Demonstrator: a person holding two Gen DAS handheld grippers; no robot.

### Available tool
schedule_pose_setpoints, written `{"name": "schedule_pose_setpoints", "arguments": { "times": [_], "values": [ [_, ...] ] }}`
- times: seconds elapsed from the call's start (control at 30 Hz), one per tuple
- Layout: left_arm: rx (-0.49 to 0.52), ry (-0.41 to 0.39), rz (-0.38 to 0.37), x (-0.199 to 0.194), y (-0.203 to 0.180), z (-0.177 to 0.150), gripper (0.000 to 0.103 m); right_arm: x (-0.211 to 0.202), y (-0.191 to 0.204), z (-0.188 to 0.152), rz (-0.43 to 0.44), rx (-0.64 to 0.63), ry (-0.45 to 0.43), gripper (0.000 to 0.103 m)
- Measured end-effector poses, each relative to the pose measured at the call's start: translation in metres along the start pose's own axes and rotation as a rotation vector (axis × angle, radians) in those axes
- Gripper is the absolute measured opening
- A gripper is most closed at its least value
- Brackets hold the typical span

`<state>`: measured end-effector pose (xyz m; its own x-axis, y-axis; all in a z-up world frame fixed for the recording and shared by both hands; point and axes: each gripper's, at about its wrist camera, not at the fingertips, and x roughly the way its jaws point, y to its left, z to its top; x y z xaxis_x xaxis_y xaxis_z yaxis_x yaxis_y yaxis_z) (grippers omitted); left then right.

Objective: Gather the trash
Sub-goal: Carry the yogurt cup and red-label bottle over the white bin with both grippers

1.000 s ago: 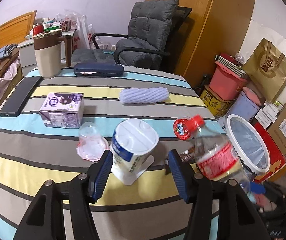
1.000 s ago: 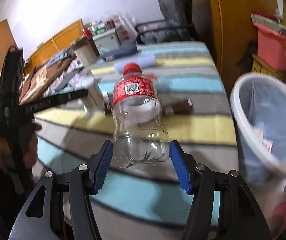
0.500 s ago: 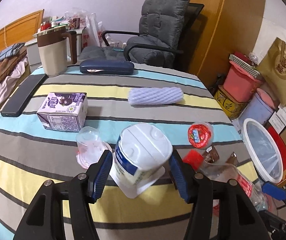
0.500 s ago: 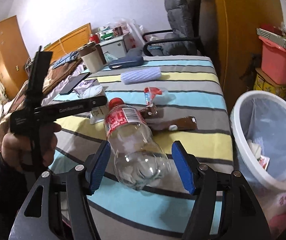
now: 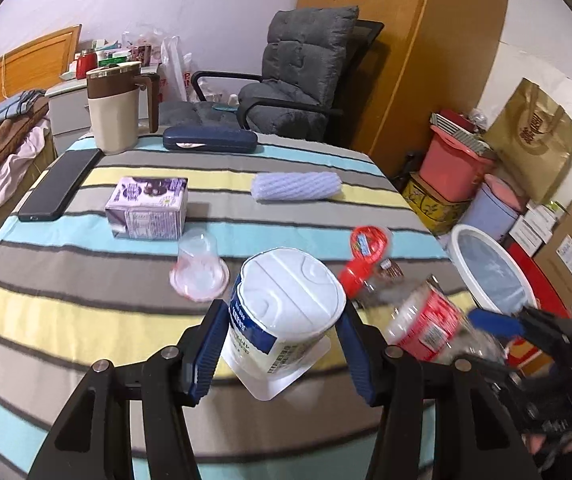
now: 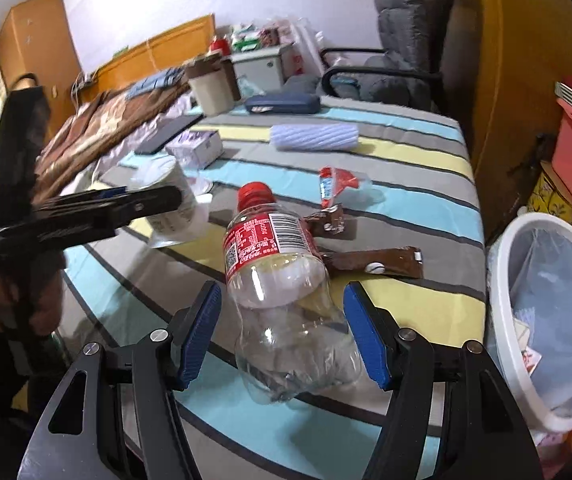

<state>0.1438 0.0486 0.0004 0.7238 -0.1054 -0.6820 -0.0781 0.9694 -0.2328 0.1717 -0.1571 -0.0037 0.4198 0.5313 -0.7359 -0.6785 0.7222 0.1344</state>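
While my left gripper (image 5: pixel 279 346) clamps the yogurt cup (image 5: pixel 283 312), my right gripper (image 6: pixel 281 334) stands open around the bottle (image 6: pixel 281 288), which may roll off.

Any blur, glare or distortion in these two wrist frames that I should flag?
Left wrist view: the clear plastic bottle with the red label and the right gripper are motion-smeared, while the white tub is sharp. Right wrist view: the left gripper is blurred. Both views: fisheye bending and dark corners.

Home bedrm: bed (image 6: pixel 97 128), wardrobe (image 5: pixel 398 40), armchair (image 5: pixel 298 76).
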Motion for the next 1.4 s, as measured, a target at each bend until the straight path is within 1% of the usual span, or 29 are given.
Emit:
{"name": "schedule_pose_setpoints", "arguments": {
  "times": [0.17,0.23,0.3,0.4,0.5,0.63,0.8,0.9,1.1,1.4],
  "values": [
    [-0.007,0.01,-0.009,-0.01,0.003,-0.012,0.055,0.009,0.004,0.015,0.031,-0.031,0.112,0.065],
    [-0.014,0.01,-0.013,-0.012,0.005,-0.015,0.055,0.012,0.006,0.02,0.02,-0.044,0.129,0.065],
    [-0.016,0.01,-0.014,-0.014,0.006,-0.017,0.055,0.017,0.007,0.025,0.024,-0.053,0.164,0.065],
    [-0.014,0.008,-0.022,-0.018,0.006,-0.02,0.055,0.024,0.009,0.024,0.031,-0.047,0.205,0.065],
    [-0.01,0.004,-0.028,-0.021,0.006,-0.021,0.055,0.028,0.012,0.02,0.012,-0.039,0.229,0.065],
    [-0.004,0.003,-0.036,-0.023,0.005,-0.022,0.055,0.02,0.007,0.018,0.004,0.024,0.187,0.064],
    [0.014,-0.004,-0.051,-0.027,-0.004,-0.022,0.055,-0.004,0.006,0.008,0.0,0.092,0.083,0.064],
    [0.026,-0.007,-0.058,-0.028,-0.011,-0.023,0.055,-0.013,0.006,0.0,-0.002,0.137,0.035,0.064],
    [0.053,-0.007,-0.075,-0.031,-0.028,-0.023,0.055,-0.025,-0.002,-0.012,-0.01,0.223,-0.025,0.064],
    [0.083,-0.001,-0.098,-0.028,-0.051,-0.02,0.055,-0.039,-0.007,-0.014,-0.031,0.258,-0.078,0.064]
  ]
}}
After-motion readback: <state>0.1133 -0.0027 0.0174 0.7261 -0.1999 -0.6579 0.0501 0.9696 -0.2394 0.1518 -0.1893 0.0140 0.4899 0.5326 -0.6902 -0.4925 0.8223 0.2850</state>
